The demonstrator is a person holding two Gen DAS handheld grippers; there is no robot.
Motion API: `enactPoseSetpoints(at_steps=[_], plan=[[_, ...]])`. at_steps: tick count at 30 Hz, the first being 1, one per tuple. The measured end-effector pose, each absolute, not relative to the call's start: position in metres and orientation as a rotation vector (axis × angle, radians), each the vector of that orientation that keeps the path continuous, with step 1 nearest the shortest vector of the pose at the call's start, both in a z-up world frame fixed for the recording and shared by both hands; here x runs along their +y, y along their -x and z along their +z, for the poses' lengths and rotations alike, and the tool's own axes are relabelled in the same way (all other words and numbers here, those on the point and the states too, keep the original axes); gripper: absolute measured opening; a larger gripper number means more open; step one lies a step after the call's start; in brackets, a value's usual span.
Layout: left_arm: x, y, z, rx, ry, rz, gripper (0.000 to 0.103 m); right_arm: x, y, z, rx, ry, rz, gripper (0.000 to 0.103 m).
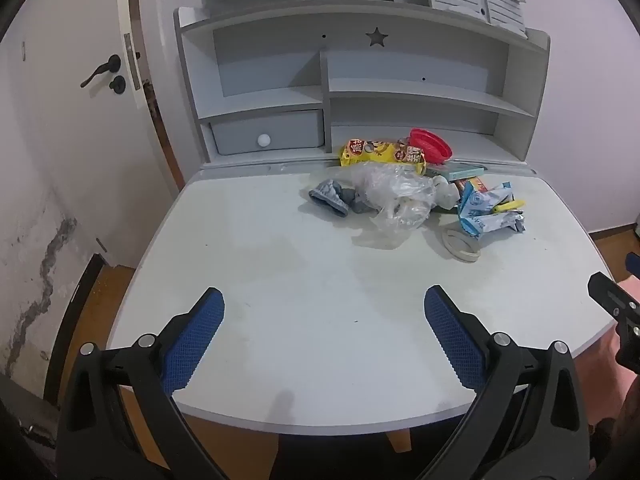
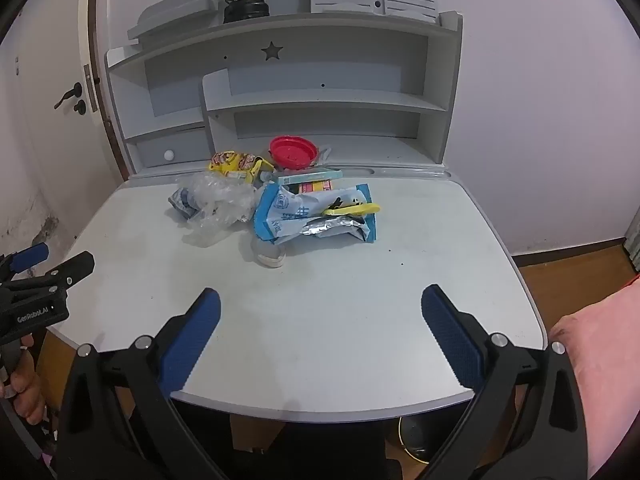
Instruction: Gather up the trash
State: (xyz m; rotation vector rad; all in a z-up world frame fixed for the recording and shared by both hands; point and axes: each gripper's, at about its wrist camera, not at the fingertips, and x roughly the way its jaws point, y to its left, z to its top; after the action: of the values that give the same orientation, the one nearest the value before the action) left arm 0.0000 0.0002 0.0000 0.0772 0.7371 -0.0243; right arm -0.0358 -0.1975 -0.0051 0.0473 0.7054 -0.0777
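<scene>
Both tools, left tool (image 1: 323, 304) and right tool (image 2: 320, 302), gape empty over the grey desk (image 1: 320, 320) beside a door (image 1: 80, 120).

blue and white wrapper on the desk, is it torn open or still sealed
Torn open. In the right wrist view the blue and white wrapper lies flat on the desk, crumpled, with its silver foil lining exposed.

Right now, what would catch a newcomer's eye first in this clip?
A heap of trash at the back of the white desk: a red lid, a yellow snack packet, a crumpled clear plastic bag and a torn blue-and-white wrapper. Near the camera, the left gripper and right gripper hover open over the desk's front edge, holding nothing.
</scene>
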Motion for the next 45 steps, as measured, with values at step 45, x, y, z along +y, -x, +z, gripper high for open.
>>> enactPoseSetpoints(at_steps=[45], plan=[[0.001,0.009,0.008,0.730,-0.069,-0.025,0.098,-0.198,0.042,0.000,0.683,-0.033,-0.088,0.097]])
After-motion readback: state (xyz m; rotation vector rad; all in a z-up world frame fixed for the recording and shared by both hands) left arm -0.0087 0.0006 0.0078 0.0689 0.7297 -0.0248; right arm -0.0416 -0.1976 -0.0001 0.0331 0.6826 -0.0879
